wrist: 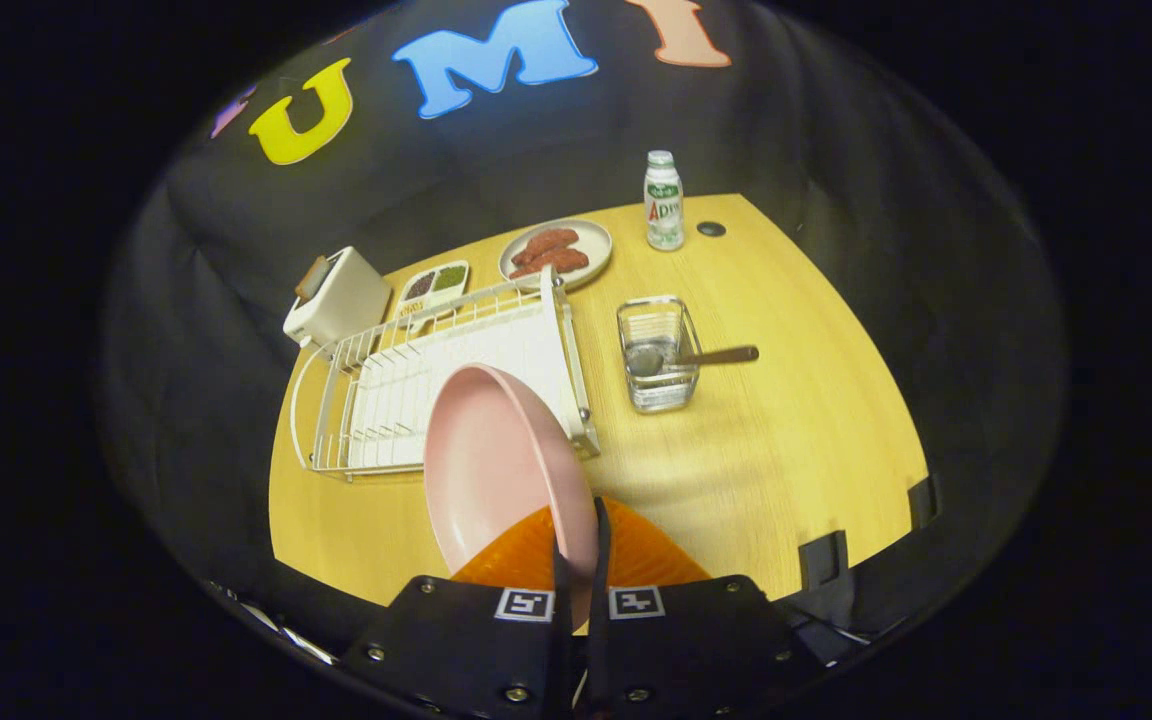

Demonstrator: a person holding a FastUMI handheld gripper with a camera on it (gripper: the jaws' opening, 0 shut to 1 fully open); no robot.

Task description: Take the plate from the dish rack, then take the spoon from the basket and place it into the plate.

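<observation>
The hand-held gripper (pixel 576 545) clamps both fingers on the pink plate's (pixel 496 465) rim, holding it upright over the white dish rack's (pixel 436 385) near end. Right, well apart, the spoon (pixel 688 358) lies across the clear basket (pixel 658 355) on the surface (pixel 786 440).

The plate (pixel 491 450) looks smooth and matt, the dish rack (pixel 376 385) coated wire, the basket (pixel 658 352) clear plastic, the table (pixel 786 420) pale wood.

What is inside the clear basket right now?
Inside the basket lies a spoon: its bowl rests within, and its dark handle pokes out over the rim. The basket's floor under the bowl is hidden. The claw is shut on the pink plate.
</observation>
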